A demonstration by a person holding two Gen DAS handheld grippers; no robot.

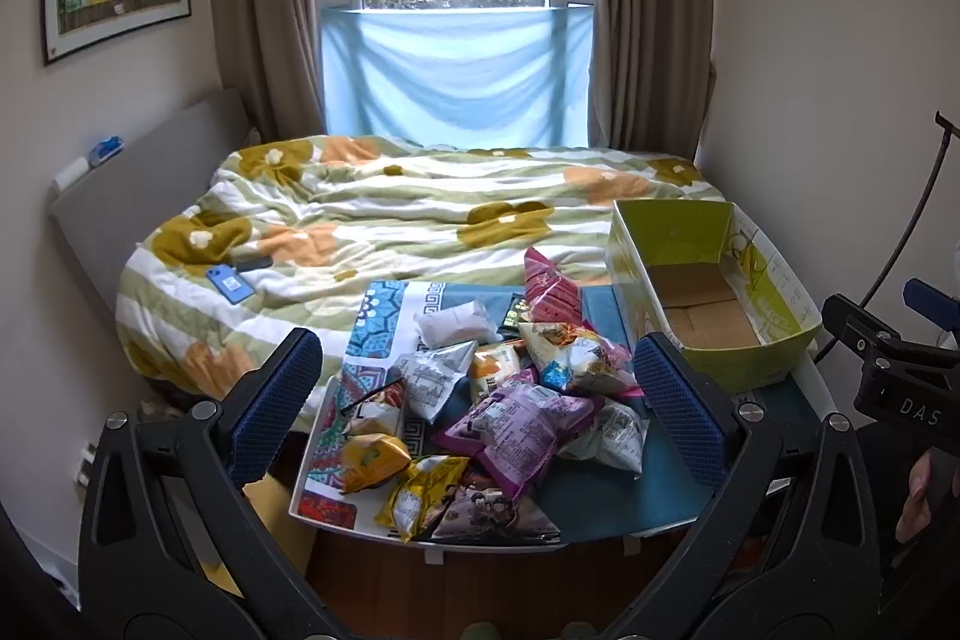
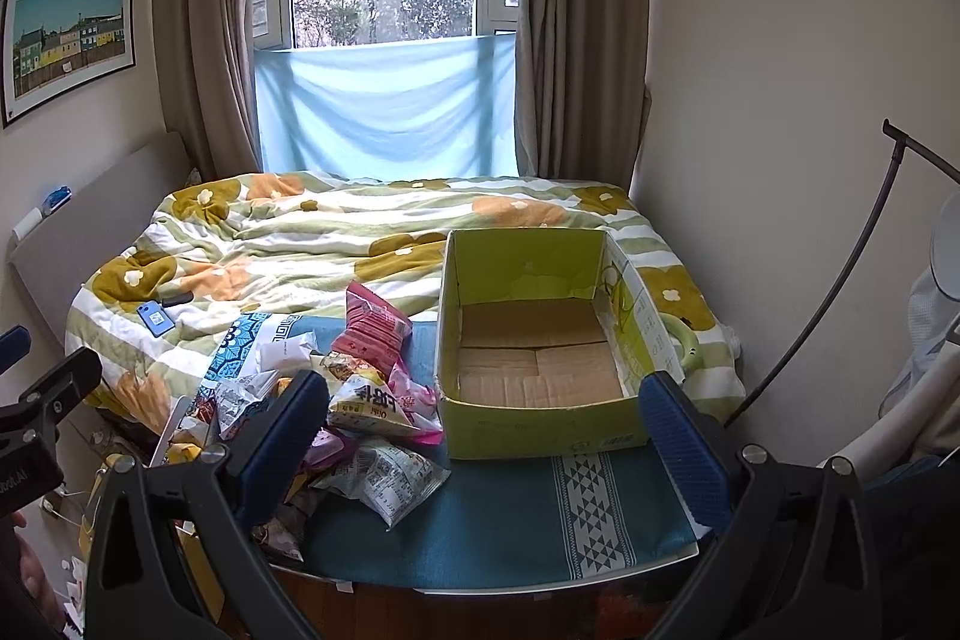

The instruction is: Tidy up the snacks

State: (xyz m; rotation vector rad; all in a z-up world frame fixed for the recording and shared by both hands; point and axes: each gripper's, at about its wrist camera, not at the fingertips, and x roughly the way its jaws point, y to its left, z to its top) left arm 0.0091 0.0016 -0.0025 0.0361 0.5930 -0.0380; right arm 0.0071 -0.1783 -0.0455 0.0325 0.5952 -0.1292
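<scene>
I note my left gripper [image 1: 477, 394] hovering at the near edge of the small table [image 1: 624, 508], its blue-padded fingers [image 1: 273, 400] spread wide and holding nothing. Between them lies the heap of snack packets [image 1: 504, 400] on the table's left half, with a pink packet [image 1: 549, 289] leaning upright at the far side. To the right stands the green cardboard box [image 2: 540, 424], open-topped, bare cardboard showing inside, just beside the heap. My right gripper [image 2: 480, 424] faces that box, fingers likewise wide, gripping nothing. The flowered quilt [image 1: 420, 214] lies beyond.
</scene>
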